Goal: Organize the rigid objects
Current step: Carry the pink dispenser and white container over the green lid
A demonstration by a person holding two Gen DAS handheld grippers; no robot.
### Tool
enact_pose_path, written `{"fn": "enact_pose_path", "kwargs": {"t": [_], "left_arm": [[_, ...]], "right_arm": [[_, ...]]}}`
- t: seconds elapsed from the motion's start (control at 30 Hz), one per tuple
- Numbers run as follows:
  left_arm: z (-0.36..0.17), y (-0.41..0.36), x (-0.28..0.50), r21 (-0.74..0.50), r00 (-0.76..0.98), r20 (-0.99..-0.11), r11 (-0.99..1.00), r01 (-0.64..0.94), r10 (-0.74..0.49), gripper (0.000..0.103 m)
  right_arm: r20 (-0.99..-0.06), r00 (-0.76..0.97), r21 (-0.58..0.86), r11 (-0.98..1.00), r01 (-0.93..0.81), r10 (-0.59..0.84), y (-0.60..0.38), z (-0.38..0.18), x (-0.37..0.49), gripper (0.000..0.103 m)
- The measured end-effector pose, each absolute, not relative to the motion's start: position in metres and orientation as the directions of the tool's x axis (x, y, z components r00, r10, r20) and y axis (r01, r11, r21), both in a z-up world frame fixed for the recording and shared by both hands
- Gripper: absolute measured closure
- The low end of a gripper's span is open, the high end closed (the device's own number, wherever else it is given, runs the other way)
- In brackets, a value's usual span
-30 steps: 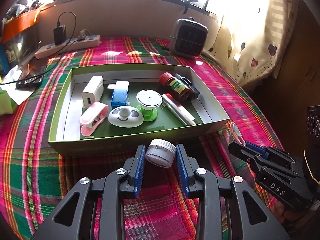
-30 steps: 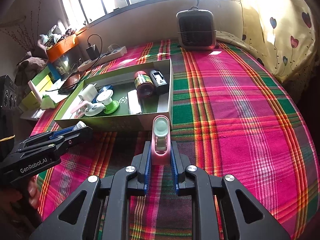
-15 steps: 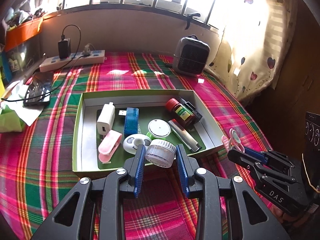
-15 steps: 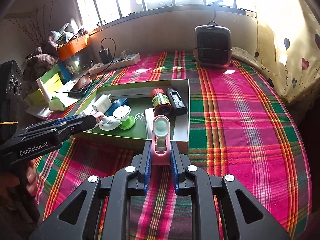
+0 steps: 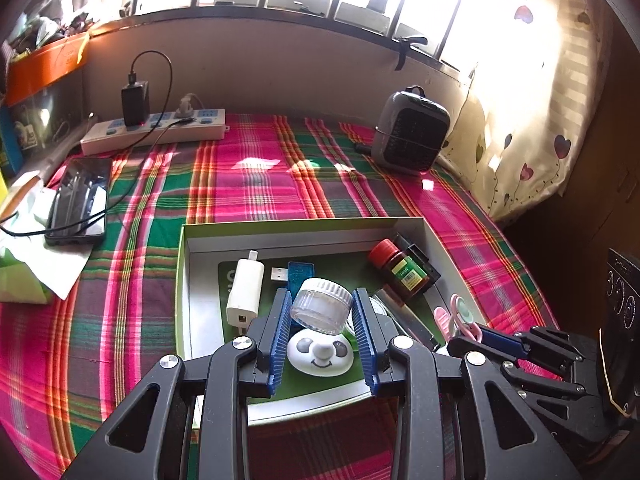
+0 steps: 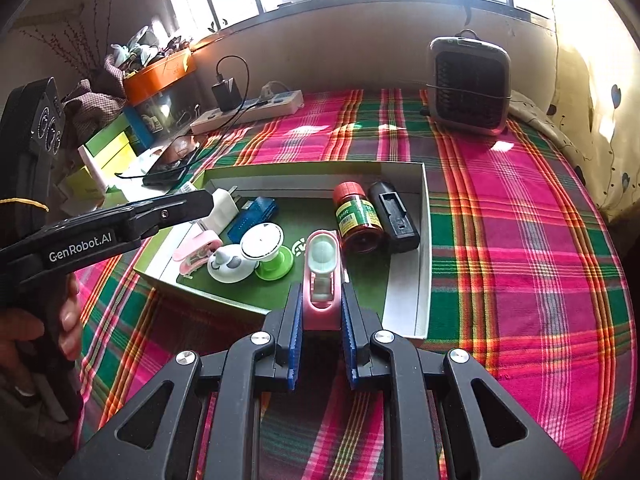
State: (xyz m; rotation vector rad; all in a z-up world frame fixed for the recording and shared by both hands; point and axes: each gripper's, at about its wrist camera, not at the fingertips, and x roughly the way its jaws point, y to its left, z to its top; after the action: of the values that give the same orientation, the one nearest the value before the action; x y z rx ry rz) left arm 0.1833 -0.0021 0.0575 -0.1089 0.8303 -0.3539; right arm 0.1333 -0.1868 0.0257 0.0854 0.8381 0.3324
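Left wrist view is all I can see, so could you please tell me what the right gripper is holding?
Observer: The right gripper is shut on a pink holder with a pale green round pad at its far end.
Operator: Thank you. Is it over the box?
Observer: Its far end reaches past the near rim of the green box, close to the red-capped brown bottle.
Operator: My clear jar blocks the box's near left. What lies there?
Observer: A pink clip, beside the white panda-face piece.
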Motion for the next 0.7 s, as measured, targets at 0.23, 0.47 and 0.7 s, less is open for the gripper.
{"fn": "enact_pose_path", "kwargs": {"t": [0.23, 0.47, 0.7], "left_arm": [[0.048, 0.001, 0.203, -0.245, 0.601, -0.718, 0.936, 0.253, -0.351, 0.073], [0.041, 0.0, 0.214, -0.243, 0.587, -0.733, 0.938, 0.248, -0.345, 0.073], [0.034, -0.003, 0.219, -0.242, 0.571, -0.745, 0.937, 0.251, -0.345, 0.073]], "right_arm": [[-0.733, 0.581, 0.218, 0.932, -0.29, 0.352, -0.175, 0.019, 0.148, 0.084], [-0.754, 0.54, 0.233, 0.921, -0.312, 0.373, -0.167, 0.011, 0.159, 0.085], [-0.763, 0.536, 0.217, 0.924, -0.314, 0.361, -0.163, 0.006, 0.164, 0.084]]}}
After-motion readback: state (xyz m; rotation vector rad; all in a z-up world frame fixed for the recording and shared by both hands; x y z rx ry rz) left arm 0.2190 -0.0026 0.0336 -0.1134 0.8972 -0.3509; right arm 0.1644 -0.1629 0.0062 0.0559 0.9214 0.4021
